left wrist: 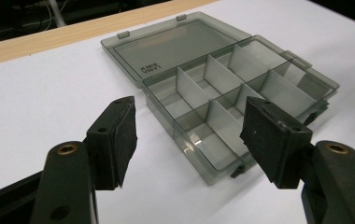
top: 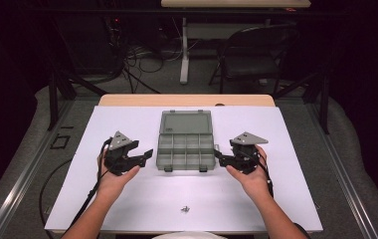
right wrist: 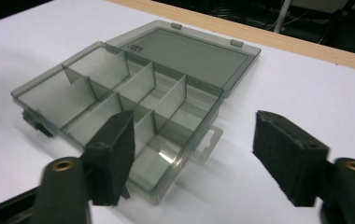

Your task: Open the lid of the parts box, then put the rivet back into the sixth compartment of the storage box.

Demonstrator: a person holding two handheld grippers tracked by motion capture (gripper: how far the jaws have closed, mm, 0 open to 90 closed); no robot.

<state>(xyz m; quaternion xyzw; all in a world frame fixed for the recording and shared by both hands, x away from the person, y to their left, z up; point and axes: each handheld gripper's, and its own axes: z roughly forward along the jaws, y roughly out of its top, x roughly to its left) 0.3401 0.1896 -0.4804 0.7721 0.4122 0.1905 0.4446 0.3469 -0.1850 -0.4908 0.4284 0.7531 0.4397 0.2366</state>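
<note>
Bright table, dark bkgd, slight blur

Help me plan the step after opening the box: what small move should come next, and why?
Probably bring the right hand-held gripper back to the small screws near the table's front edge. The organizer box lies open with empty compartments, and both the right and the left hand-held gripper stand open, holding nothing.
</note>
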